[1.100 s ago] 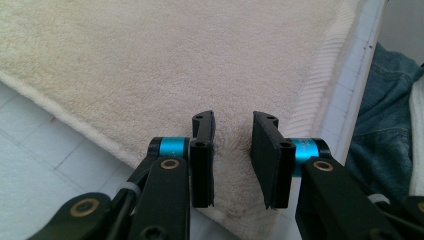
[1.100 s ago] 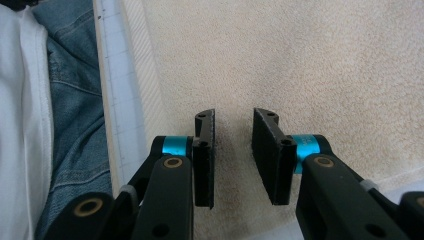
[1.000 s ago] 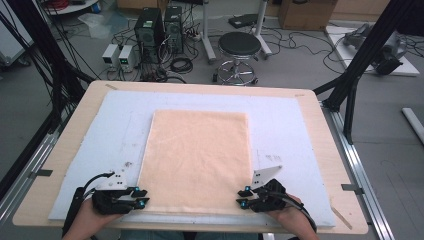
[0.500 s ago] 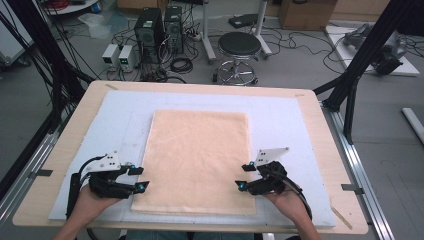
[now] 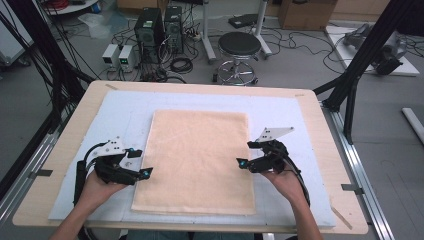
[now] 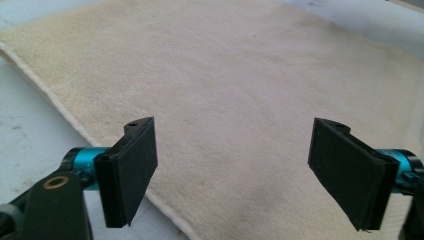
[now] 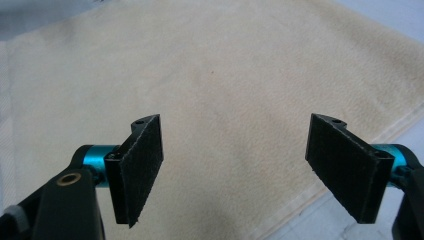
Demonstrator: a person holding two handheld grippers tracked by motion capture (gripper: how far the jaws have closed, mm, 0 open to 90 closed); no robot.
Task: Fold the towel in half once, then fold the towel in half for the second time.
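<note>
I've got both grippers parked at the sides of the towel [image 5: 197, 160], which lies flat on the white mat [image 5: 280, 115] in the middle of the high view, long axis running from the bottom of the frame toward the top. The left gripper [image 5: 145, 173] sits at the towel's left edge, lower left of centre, tips pointing right onto the cloth. The right gripper [image 5: 240, 163] mirrors it at the right edge, tips pointing left.

Jaws on both have just been opening and now stand wide — nothing between the pads on either side. In the left gripper view the towel [image 6: 240, 75] spreads out ahead and under the jaws, with its hemmed edge running diagonally from upper left down past the left pad [image 6: 131, 170]. In the right gripper view the towel [image 7: 210, 65] does the same, hem cutting across the lower right under the right pad [image 7: 345, 170].

The bit that matters for whatever grab comes next: each side edge is right below its own gripper, so both hands are about equally close. My guess is the next pinch goes for those long edges or the far corners — the near hem at the bottom of the frame looks already laid down.
</note>
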